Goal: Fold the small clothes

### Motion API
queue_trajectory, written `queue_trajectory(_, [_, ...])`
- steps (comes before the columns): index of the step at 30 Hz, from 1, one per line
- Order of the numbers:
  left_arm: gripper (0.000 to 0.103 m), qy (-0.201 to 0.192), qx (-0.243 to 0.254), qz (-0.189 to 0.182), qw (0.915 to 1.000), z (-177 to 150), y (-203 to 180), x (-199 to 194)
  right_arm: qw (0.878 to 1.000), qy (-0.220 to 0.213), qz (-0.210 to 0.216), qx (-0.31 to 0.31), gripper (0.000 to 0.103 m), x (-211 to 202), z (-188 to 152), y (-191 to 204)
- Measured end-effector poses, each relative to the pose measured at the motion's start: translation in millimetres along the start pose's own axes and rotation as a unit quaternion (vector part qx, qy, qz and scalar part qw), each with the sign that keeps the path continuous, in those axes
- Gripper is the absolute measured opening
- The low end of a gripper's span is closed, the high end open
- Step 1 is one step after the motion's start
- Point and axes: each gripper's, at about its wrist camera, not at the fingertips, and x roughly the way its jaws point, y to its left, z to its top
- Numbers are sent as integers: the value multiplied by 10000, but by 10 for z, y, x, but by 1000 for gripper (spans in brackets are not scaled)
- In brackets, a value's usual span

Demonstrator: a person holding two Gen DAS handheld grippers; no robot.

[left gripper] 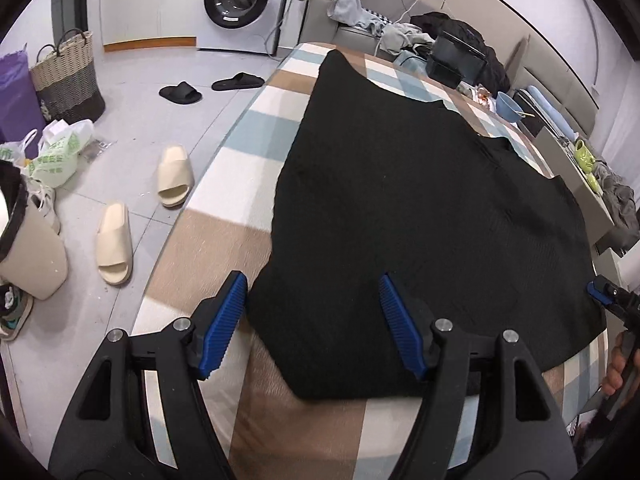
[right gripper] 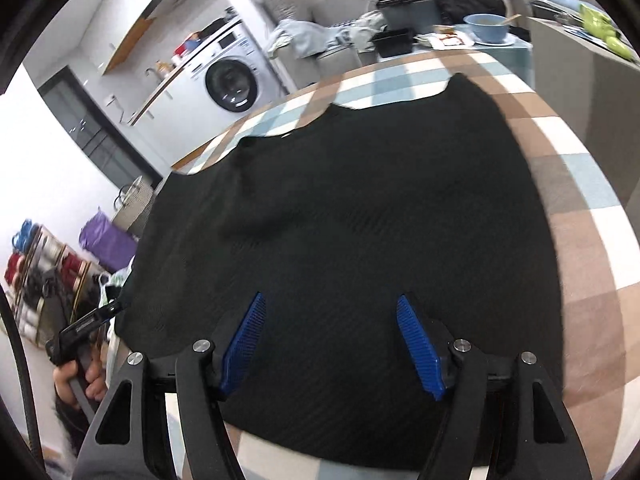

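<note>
Left wrist view. A black garment (left gripper: pixel 420 208) lies spread flat on a bed with a checked cover (left gripper: pixel 240 160) in beige, white and pale blue. The left gripper (left gripper: pixel 312 320) has its jaws wide apart over the garment's near left corner, holding nothing. Floor at left: two cream slippers (left gripper: pixel 140 208), two black slippers (left gripper: pixel 212 86), a woven basket (left gripper: pixel 66 76), plastic bags (left gripper: pixel 56 152). A washing machine (left gripper: pixel 244 0) stands far; a blue bowl (left gripper: pixel 508 106) sits far right.

Right wrist view. The garment (right gripper: pixel 340 220) covers most of the cover (right gripper: pixel 580 208). The right gripper (right gripper: pixel 332 340) is spread open over its near edge, empty. The washer (right gripper: pixel 230 84) stands far left, the bowl (right gripper: pixel 488 26) far.
</note>
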Motion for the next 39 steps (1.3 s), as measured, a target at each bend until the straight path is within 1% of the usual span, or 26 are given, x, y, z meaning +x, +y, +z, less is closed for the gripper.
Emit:
queue_trajectory(1, [66,-33,-55,-68,10000,-39,18,-38,10000,1,16,-30,70,-7,-35,40])
queue_trajectory(2, [62,-56,-98,-91,9999,-59,34,-49,10000,0,27,-41,71,-5,-57,54])
queue_trajectory(3, [51,-83,-140,-131,9998,-81,49,-68,10000,1,43,-63,72,-5,-79,80])
queue_trajectory(4, [43,-120,-168,-148,9997,-105,61,-88,9999,-3,70,-98,72,-8,-112,110])
queue_trajectory(5, [22,-140,-179,-157,9996,-105,68,-101,9999,9,86,-142,73,4,-123,141])
queue_trajectory(6, [7,-185,-159,-231,9994,-128,65,-132,9998,25,96,-196,73,13,-131,171])
queue_trajectory(8, [3,-353,-67,-253,9990,-142,52,-212,9994,61,133,-313,73,38,-162,251])
queue_trajectory(9, [3,-441,-10,-225,9988,-140,27,-260,9991,70,160,-375,73,50,-175,283])
queue_trajectory(11, [3,-497,57,-166,9986,-159,16,-338,9989,78,160,-435,73,73,-196,316])
queue_trajectory(12, [3,-453,49,-147,9989,-145,53,-362,9989,91,132,-446,73,94,-196,319])
queue_trajectory(14, [3,-357,-94,11,9993,-153,131,-375,9989,117,107,-438,73,126,-201,314])
queue_trajectory(16, [3,-185,-202,-129,9995,-157,198,-395,9990,122,122,-411,73,149,-205,295])
queue_trajectory(19, [4,-69,-322,-288,9990,-158,233,-494,9990,110,142,-413,73,145,-199,295])
queue_trajectory(20, [9,-40,-366,-389,9986,-160,238,-525,9990,107,150,-400,73,141,-202,296])
queue_trajectory(21, [20,13,-437,-507,9978,-177,246,-560,9991,103,155,-389,73,142,-200,296])
queue_trajectory(22, [28,89,-548,-696,9960,-211,260,-591,9991,95,161,-393,73,146,-202,298])
queue_trajectory(23, [44,152,-646,-856,9941,-248,266,-607,9990,88,159,-409,75,150,-209,303])
queue_trajectory(24, [49,217,-824,-1125,9900,-298,283,-620,9989,80,148,-427,75,150,-220,315])
queue_trajectory(25, [49,249,-922,-1291,9870,-342,283,-625,9989,76,119,-450,75,153,-222,330])
queue_trajectory(27, [51,307,-972,-1408,9848,-391,225,-593,9988,68,100,-476,75,160,-225,339])
queue_trajectory(29, [52,364,-954,-1381,9851,-403,173,-523,9987,63,106,-498,76,171,-221,345])
queue_trajectory(31, [51,370,-1112,-1352,9839,-387,156,-432,9986,61,94,-507,76,177,-216,346])
queue_trajectory(34, [52,154,-1291,-1321,9827,-322,122,-368,9987,59,116,-493,77,184,-209,341])
queue_trajectory(37, [52,-70,-1596,-1301,9785,-258,83,-271,9984,54,83,-549,77,193,-224,359])
queue_trajectory(38, [48,-146,-1675,-1227,9781,-242,66,-236,9984,55,92,-561,77,196,-228,367])
queue_trajectory(39, [40,-188,-1707,-1157,9783,-227,51,-197,9983,63,100,-567,77,202,-228,373])
